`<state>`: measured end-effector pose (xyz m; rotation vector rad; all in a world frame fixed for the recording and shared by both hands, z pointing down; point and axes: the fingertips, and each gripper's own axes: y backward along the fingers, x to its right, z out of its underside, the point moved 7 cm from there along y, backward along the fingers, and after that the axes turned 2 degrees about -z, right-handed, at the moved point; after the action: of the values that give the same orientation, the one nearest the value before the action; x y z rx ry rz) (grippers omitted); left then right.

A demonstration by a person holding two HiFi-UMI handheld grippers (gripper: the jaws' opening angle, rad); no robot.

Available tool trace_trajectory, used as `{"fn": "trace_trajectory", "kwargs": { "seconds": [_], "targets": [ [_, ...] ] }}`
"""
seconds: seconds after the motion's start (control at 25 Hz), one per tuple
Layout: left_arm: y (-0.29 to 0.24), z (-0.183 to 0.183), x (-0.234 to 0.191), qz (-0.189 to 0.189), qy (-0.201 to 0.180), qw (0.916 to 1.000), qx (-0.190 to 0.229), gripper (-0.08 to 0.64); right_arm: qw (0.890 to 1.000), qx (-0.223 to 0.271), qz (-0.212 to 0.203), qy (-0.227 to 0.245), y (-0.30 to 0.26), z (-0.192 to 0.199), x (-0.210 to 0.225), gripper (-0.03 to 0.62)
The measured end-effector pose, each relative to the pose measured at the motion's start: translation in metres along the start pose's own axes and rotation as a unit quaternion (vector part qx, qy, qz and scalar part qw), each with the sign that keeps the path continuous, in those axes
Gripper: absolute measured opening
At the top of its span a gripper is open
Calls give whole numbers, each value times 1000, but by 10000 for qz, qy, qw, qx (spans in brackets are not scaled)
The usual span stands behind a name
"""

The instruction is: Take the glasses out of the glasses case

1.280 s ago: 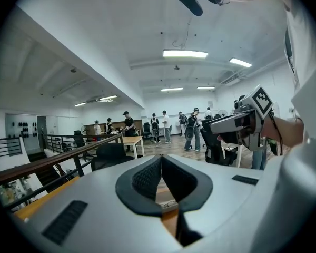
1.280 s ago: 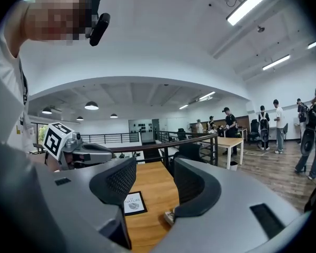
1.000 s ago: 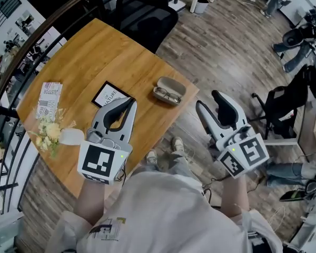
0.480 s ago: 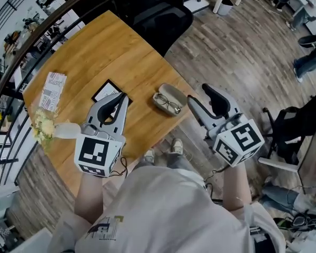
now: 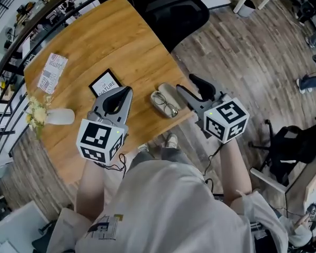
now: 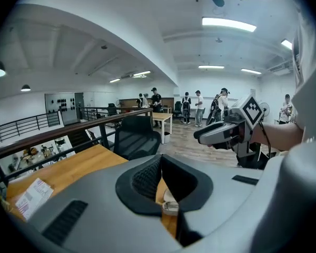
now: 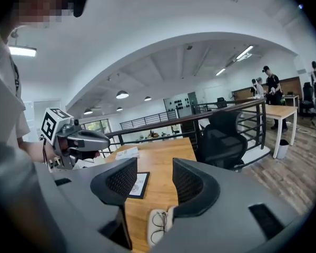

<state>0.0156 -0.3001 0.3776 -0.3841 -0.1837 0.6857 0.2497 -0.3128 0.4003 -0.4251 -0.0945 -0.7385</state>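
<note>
Open-plan office with a plank floor; a rounded wooden tabletop stands beside a black railing, and a black office chair sits at its far side. The glasses case lies open near the tabletop's edge, just ahead of and below the right gripper and to the right of the left gripper. The glasses rest in its lower half.

Right gripper: jaws spread wide, nothing between them. Left gripper: jaws clenched together, empty, with a framed card just ahead of it.

Step in hand, as judged: the approach. Good practice would be to lower the right gripper over the bridge or one lens rim. It should close gently so the thin frame is not bent, while the left gripper steadies the case against sliding.

Left of the left gripper: a small vase of flowers and a leaflet.
</note>
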Motion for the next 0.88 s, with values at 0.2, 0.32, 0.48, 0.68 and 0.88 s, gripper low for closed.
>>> {"fn": "trace_trajectory", "kwargs": {
  "seconds": [0.2,0.32,0.48,0.68,0.88],
  "targets": [
    [-20,21,-8,-177,129,9992,-324,18,9952,-903,-350,161,-41,34,19,232],
    [-29,35,-15,-238,197,9984,-463,18,9892,-1348,-544,188,-64,57,20,232],
    [-45,61,-21,-240,371,9966,-699,18,9811,-1803,-701,-37,-91,95,24,232],
    [-56,93,-21,-156,602,9935,-952,18,9692,-2348,-740,-92,-112,138,24,232],
    [-61,125,-18,20,816,9892,-1213,18,9587,-2741,-689,-307,-129,179,26,232]
  ]
}}
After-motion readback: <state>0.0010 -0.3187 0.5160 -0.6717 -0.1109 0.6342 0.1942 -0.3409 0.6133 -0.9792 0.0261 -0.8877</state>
